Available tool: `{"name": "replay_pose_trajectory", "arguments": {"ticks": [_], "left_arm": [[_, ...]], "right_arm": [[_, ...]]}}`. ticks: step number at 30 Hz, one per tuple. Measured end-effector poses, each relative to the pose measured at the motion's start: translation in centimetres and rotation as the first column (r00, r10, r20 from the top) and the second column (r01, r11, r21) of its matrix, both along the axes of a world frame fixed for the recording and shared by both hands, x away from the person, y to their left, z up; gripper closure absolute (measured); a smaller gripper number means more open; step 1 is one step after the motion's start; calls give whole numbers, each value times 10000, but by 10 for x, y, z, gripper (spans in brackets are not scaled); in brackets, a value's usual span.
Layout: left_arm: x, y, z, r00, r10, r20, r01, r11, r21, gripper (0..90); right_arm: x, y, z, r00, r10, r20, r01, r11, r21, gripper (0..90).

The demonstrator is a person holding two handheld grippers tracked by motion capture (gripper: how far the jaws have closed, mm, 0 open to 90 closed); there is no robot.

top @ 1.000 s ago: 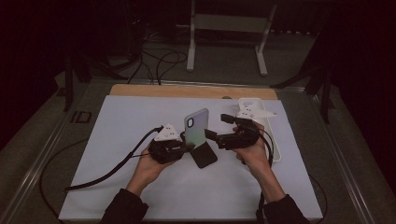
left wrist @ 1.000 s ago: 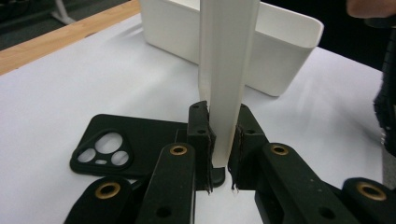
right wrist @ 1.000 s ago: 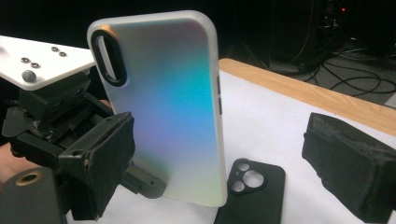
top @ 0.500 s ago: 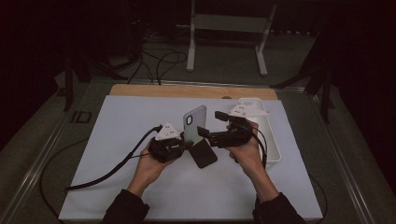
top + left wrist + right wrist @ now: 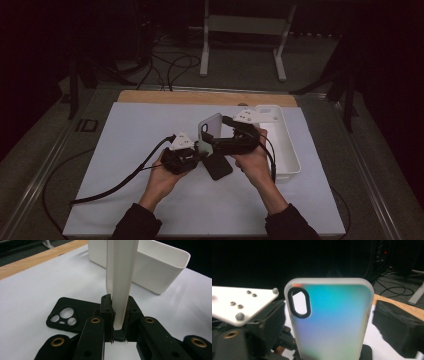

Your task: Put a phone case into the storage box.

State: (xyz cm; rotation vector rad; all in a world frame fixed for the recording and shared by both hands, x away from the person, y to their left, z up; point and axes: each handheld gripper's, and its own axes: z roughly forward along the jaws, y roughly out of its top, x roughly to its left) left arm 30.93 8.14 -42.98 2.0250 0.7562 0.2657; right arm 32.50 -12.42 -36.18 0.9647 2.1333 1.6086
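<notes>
beside the upright phone case (image 5: 209, 131), right gripper (image 5: 216, 144) now closer

The high view is dimly lit: the white mat (image 5: 150, 135) is the brightest area, while the upper frame and both sides are lost in near-black. The left gripper view is evenly lit and sharp. In the right gripper view, the iridescent phone case (image 5: 329, 320) is rendered soft and blurred against a black background.

Dim room, light falling mainly on the white-covered worktop (image 5: 125, 150) with its wooden far edge (image 5: 200, 97). Beyond it, dark grey floor (image 5: 240, 80), loose black cables (image 5: 170, 62), white metal stand legs (image 5: 245, 45). Black beyond, nothing discernible.
</notes>
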Motion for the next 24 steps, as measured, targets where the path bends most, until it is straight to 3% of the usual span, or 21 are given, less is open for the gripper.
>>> {"name": "replay_pose_trajectory", "arguments": {"ticks": [6,24], "left_arm": [[-1,-2,-2,10000,48,-36,-47,9999,95,812],[-3,-2,-4,9999,-73,-140,72,10000,-61,813]], "right_arm": [[4,5,-4,9995,-153,-267,158,9997,182,137],[5,10,-7,9995,-278,-152,279,9996,79,141]]}}
